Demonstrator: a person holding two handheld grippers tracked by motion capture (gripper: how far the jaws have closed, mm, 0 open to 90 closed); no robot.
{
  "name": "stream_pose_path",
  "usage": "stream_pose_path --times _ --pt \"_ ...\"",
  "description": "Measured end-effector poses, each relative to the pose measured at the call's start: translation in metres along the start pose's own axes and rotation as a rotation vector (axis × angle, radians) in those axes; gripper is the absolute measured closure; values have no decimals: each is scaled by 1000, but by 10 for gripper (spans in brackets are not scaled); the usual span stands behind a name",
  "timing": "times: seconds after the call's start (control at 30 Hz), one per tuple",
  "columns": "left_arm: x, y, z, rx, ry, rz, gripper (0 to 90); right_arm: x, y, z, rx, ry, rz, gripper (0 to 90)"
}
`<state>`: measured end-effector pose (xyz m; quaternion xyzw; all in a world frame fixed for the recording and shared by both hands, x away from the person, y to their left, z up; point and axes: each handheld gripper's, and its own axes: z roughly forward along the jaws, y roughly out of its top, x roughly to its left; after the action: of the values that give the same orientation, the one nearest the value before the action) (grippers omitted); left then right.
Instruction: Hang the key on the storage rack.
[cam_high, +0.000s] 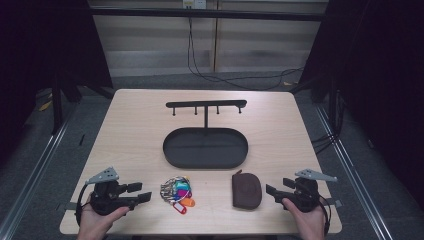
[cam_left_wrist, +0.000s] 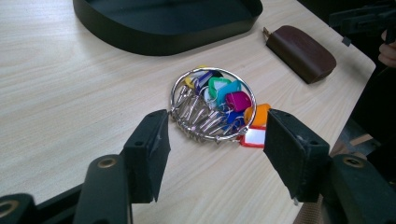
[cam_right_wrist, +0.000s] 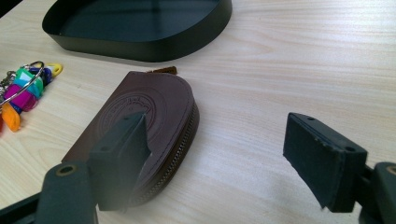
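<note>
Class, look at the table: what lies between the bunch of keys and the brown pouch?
Nothing: bare wood separates the bunch of keys from the brown pouch, as the high view shows.

No text, brand or number can be read anywhere. The brown pouch (cam_right_wrist: 144, 116), left of centre in the right gripper view, bears an embossed round stamp, its lettering too faint to make out.

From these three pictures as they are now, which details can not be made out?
- Embossed round mark on the brown pouch: right gripper view, too faint to read, partly behind a jaw.
- White label of the red tag on the key ring: left gripper view, partly behind a jaw.
- Far side of the black tray: cut by the top edge in both gripper views.
- Rack pegs: high view, too small.
</note>
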<state>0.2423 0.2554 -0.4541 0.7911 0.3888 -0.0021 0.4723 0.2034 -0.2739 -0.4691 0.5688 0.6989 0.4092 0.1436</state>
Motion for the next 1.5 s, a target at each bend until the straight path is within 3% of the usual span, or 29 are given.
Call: stream_pose_path --times 0.27,0.37,0.57,0.87,1.07,1.17,1.27,1.33,1.5 --pt "-4 2 1 17 6 22 519 3 1 -3 2 -9 -2 182" --pt "-10 4 4 38 21 61 543 4 1 -5 -6 -13 -10 178" --pt "-19 11 11 65 14 84 572 0 1 -2 16 2 15 168" --pt "-34 26 30 167 -4 165 687 2 2 -2 17 5 6 169" --pt "-47 47 51 242 -6 213 714 2 2 -1 17 4 1 169" --pt "-51 53 62 252 -25 190 684 2 2 -1 21 1 -2 171" --pt "-53 55 68 269 -32 195 682 2 2 -1 21 0 -4 173" --pt "-54 57 79 313 -38 200 686 2 2 0 23 3 -7 174" --pt "-54 61 91 368 -40 197 713 3 2 0 25 3 -10 175"
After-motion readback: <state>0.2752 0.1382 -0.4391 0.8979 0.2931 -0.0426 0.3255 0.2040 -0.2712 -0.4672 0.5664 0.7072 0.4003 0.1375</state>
